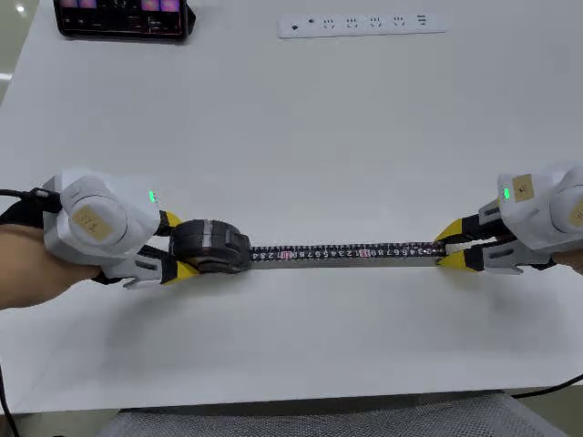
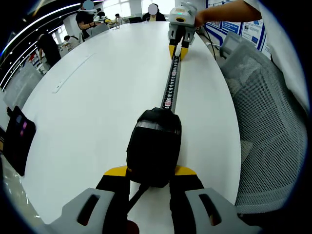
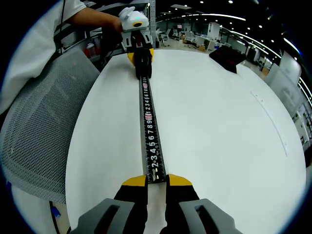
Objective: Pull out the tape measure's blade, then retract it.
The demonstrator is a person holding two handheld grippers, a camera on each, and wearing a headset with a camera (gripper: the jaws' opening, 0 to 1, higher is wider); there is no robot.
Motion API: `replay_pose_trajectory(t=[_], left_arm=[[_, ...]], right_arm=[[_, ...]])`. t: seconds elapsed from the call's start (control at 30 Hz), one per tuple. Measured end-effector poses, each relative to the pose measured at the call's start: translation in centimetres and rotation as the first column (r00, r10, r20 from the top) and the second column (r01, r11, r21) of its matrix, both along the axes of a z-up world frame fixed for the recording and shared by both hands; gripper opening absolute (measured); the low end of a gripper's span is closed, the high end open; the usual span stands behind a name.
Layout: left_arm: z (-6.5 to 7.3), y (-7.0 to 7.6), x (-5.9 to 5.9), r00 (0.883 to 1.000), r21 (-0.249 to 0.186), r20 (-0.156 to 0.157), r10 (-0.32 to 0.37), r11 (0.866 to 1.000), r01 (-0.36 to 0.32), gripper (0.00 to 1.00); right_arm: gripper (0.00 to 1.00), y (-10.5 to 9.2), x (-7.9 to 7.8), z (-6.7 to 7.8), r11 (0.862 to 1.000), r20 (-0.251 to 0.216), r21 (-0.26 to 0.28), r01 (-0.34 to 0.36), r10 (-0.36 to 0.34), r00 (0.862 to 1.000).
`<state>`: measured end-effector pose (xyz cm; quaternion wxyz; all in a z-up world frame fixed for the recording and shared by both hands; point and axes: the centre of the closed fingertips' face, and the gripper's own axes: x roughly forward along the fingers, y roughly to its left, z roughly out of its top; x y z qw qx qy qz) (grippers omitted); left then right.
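The tape measure (image 1: 211, 246) is lying on the white counter (image 1: 291, 137), towards the near edge and on the left side in the head view. Its dark case is sitting between the fingers (image 1: 185, 270) of the left gripper (image 1: 178, 245), which are pressing against it from both sides. In the left gripper view the case (image 2: 154, 146) is filling the gap between the yellow tips of the left gripper (image 2: 152, 171), and a dark strap is hanging down from it between them.

The blade (image 1: 346, 252) is standing pulled out of the case and is running straight across the counter to the right gripper (image 1: 450, 247). It is lying flat, or nearly flat, on the surface. In the right gripper view the fingers (image 3: 134, 181) of the right gripper (image 3: 156, 181) are closing together on the end of the blade (image 3: 150, 131), with the printed numbers facing up. The two grippers are staying well apart, one at each end of the blade.

A white power strip (image 1: 363, 25) is lying at the far edge of the counter, and a dark device (image 1: 123, 16) with a lit screen is resting at the far left corner. The mesh of a grey chair (image 1: 310, 419) is showing below the near edge.
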<state>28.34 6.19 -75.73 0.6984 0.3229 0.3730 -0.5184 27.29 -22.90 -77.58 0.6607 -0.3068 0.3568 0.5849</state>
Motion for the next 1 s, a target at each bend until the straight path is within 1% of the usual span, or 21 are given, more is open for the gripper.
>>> replay_pose_trajectory(t=[0.13,0.2,0.33,0.57,1.0], left_arm=[[0.01,-0.06,0.06,1.0,0.001,0.005,0.005,1.0,-0.005,0.26],[0.05,-0.22,0.04,1.0,-0.01,0.009,0.009,1.0,-0.009,0.26],[0.08,-0.19,0.08,1.0,-0.023,0.0,0.03,0.999,-0.03,0.26],[0.07,-0.18,0.13,0.999,-0.018,-0.009,0.038,0.999,-0.038,0.27],[0.03,-0.15,0.15,0.999,-0.009,-0.005,0.04,0.999,-0.04,0.27]], right_arm=[[0.1,-0.03,-0.01,0.0,1.0,-0.008,-0.009,0.001,-0.001,1.0],[0.1,-0.06,-0.01,-0.01,1.0,-0.006,-0.013,-0.007,0.007,1.0],[0.1,-0.07,-0.02,-0.01,1.0,-0.005,-0.018,-0.005,0.005,1.0],[0.11,-0.06,0.03,-0.04,0.999,0.004,-0.043,-0.015,0.016,1.0],[0.12,-0.06,0.04,0.0,0.999,0.001,-0.053,0.004,-0.004,1.0]])
